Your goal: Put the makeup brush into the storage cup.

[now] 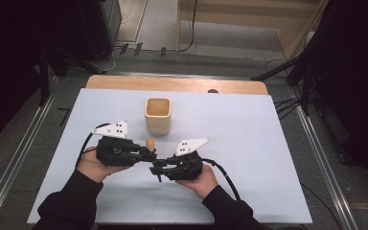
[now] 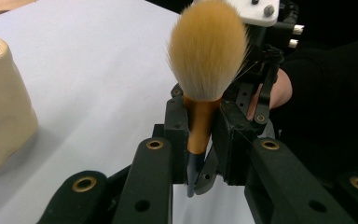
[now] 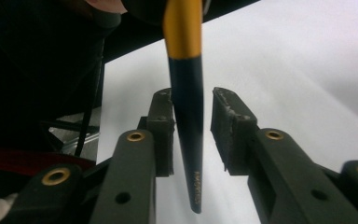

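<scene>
The left gripper [image 2: 200, 135] is closed on the makeup brush [image 2: 205, 70], its two jaws pinching the gold ferrule just below the bristles, so the tuft stands clear above the jaws and the dark handle hangs free beneath them. This grip at the ferrule leaves the handle exposed as a second grasp site. The right gripper [image 3: 193, 126] is open: its jaws stand on either side of the tapered dark handle, the left pad close against it and the right pad apart from it, so it holds nothing yet. The arrangement reads as a handover in preparation, with the right gripper positioned to take the handle while the left supports the brush. In the high view both grippers meet near the middle of the table [image 1: 249, 143], the left gripper [image 1: 146, 152] at left and the right gripper [image 1: 157, 168] just beside it. The cream cup [image 1: 158, 116] stands upright just beyond them, open mouth upward, a likely receptacle for the brush.
</scene>
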Demonstrator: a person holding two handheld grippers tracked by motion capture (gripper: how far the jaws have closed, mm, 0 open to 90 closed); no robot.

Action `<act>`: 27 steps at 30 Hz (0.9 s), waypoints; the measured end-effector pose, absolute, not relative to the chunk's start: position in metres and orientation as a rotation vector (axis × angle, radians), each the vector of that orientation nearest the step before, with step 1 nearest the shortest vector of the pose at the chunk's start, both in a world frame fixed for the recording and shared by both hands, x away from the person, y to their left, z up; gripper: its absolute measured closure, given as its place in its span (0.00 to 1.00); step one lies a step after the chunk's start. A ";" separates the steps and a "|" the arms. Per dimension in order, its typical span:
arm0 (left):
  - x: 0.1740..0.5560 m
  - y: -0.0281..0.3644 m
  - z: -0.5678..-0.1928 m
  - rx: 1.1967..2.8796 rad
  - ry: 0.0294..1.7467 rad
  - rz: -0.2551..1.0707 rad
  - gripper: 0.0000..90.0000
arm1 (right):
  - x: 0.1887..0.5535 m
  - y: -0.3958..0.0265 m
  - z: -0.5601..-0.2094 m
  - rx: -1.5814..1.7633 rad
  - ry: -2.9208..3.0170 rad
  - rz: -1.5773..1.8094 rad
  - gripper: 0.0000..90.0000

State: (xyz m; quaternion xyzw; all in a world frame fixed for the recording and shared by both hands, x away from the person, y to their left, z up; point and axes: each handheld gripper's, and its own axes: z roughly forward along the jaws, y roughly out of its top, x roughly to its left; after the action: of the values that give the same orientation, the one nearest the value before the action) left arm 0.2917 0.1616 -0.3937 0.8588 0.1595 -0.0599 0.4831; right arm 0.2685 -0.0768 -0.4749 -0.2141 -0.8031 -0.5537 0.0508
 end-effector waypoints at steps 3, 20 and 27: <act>0.291 0.160 -0.395 2.097 0.389 -0.143 0.85 | 0.268 -0.076 -0.475 -0.638 -2.445 -1.696 0.85; 0.292 0.161 -0.398 2.069 0.399 -0.174 0.84 | 0.264 -0.073 -0.473 -0.616 -2.484 -1.695 0.87; 0.292 0.163 -0.401 2.055 0.388 -0.170 0.76 | 0.264 -0.074 -0.472 -0.619 -2.485 -1.706 0.87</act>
State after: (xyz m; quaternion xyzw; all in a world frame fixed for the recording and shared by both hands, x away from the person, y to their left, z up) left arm 0.2925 0.1627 -0.4006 0.8491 0.1603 -0.0701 0.4984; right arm 0.2644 -0.0744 -0.4719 -0.2012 -0.8071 -0.5542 0.0322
